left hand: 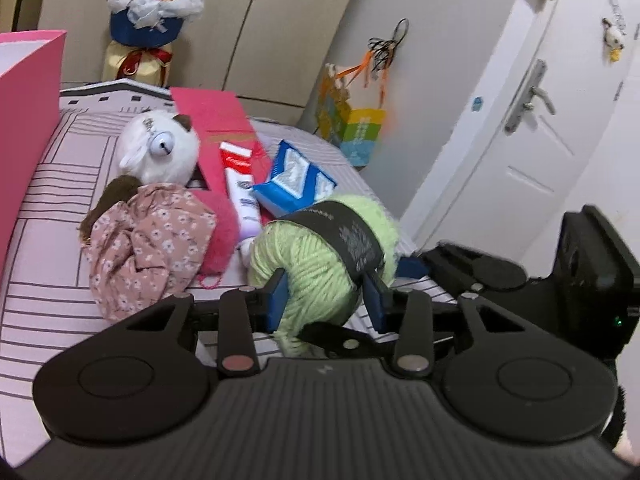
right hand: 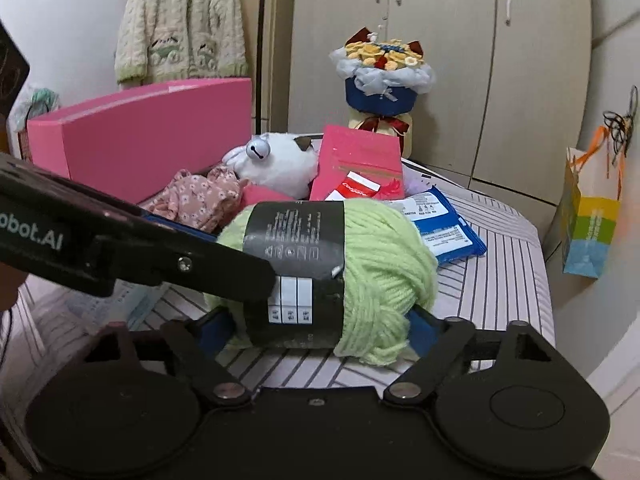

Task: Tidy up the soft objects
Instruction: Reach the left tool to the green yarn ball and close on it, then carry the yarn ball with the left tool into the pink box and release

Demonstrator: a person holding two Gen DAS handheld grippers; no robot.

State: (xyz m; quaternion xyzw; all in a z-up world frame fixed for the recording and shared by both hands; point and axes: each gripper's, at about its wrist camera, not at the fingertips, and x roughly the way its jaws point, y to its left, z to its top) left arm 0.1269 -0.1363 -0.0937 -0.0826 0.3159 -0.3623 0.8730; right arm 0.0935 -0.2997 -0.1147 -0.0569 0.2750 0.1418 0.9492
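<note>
A light green yarn ball [left hand: 304, 264] [right hand: 384, 248] with a black paper band lies on the striped bed cover [right hand: 500, 260]. My left gripper [left hand: 326, 298] has its blue pads pressed into the ball's sides; its black arm crosses the right wrist view from the left. My right gripper [right hand: 320, 326] holds the same ball endwise, with a blue pad against each end. A white plush toy [left hand: 160, 148] [right hand: 280, 164] and a crumpled floral cloth [left hand: 148, 240] [right hand: 196, 196] lie beyond the ball, beside a fluffy pink item [left hand: 220, 232].
A large pink box [left hand: 28, 120] [right hand: 140, 140] stands at the left. A toothpaste carton [left hand: 240, 184], a blue wipes pack [left hand: 296, 180] [right hand: 440, 224] and a red flat bag [right hand: 360, 160] lie behind the yarn. A bouquet [right hand: 384, 76] and wardrobe stand behind; a gift bag [right hand: 592, 216] hangs right.
</note>
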